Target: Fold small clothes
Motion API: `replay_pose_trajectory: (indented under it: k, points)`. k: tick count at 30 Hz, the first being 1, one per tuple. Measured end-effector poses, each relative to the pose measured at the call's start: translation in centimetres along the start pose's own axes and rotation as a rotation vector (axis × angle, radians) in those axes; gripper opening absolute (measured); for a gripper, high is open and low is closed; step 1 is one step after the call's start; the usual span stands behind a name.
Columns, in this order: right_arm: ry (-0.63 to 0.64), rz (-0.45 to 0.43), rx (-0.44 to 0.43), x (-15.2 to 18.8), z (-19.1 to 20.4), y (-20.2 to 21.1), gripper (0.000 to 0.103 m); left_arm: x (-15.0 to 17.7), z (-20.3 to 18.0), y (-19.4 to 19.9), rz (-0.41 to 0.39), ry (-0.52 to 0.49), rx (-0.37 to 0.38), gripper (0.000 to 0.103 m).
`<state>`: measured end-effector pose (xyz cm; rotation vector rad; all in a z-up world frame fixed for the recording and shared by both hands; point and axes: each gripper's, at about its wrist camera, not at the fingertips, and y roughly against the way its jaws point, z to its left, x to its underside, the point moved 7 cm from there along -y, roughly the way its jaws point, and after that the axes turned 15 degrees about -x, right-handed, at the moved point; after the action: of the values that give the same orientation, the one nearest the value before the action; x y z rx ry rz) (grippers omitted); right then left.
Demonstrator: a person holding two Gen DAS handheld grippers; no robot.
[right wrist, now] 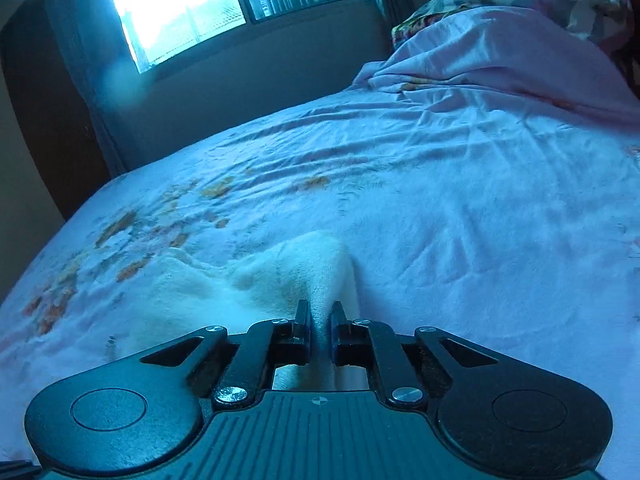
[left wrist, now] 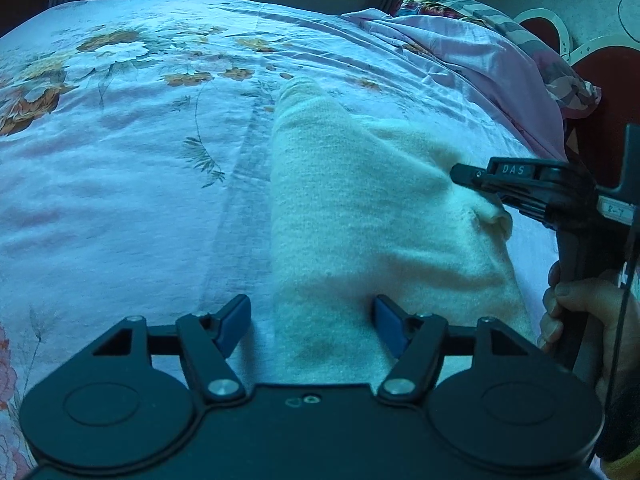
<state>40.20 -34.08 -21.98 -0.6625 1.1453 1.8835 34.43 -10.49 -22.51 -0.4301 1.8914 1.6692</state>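
Observation:
A small cream fleece garment (left wrist: 360, 208) lies on the floral bed sheet (left wrist: 120, 152), long side running away from me. My left gripper (left wrist: 312, 326) is open over its near end, blue pads on either side of the cloth's left part, holding nothing. My right gripper (left wrist: 486, 190) comes in from the right and is shut on the garment's right edge. In the right wrist view the right gripper (right wrist: 320, 320) pinches a raised fold of the cream garment (right wrist: 312, 268) between its jaws.
A pink quilt and patterned pillow (left wrist: 500, 52) are heaped at the bed's far right, also in the right wrist view (right wrist: 500, 32). A window (right wrist: 176, 4) and wall lie beyond the bed. A hand (left wrist: 580, 312) holds the right gripper's handle.

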Motion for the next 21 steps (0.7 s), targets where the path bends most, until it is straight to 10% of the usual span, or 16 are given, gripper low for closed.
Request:
replay_pose_trajectory:
  k: [12,21]
  points:
    - [0.077,-0.055,-0.005,-3.2,1.1,2.3,0.008,-1.0,0.1,0.9,-0.029,0.006,-0.003,0.063]
    - [0.170,0.089,-0.025,-3.9,2.9,-5.5,0.009,-7.9,-2.4,-2.5,-0.081,-0.020,-0.026,0.063]
